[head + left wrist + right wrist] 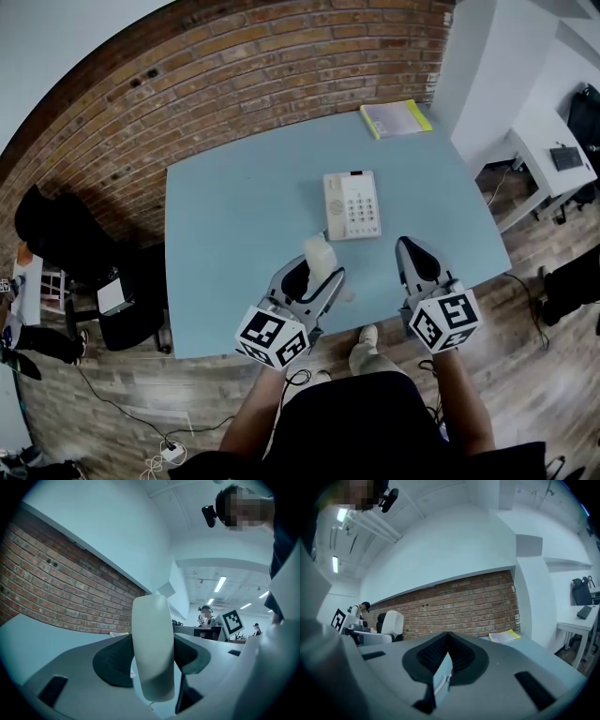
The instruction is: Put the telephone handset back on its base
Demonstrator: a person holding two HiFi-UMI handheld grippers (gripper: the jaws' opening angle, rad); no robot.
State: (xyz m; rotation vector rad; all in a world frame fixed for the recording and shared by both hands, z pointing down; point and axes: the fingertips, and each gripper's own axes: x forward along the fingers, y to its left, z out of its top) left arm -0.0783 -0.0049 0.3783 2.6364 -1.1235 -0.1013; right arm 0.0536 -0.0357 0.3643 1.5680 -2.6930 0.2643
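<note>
The white telephone base point(352, 204) with its keypad lies near the middle of the pale blue table point(234, 197). My left gripper point(319, 267) is shut on the white handset point(320, 257), held upright above the table's near edge, in front and left of the base. In the left gripper view the handset point(152, 653) stands on end between the two dark pads. My right gripper point(413, 251) hovers over the near right part of the table, jaws closed together on nothing point(446, 656). In the right gripper view the handset point(392, 623) shows at left.
A yellow-edged notebook point(395, 118) lies at the table's far right corner. A brick wall point(216, 84) runs behind the table. A black chair point(75, 253) stands at left, a white desk point(553, 141) at right. Cables point(122, 412) lie on the wooden floor.
</note>
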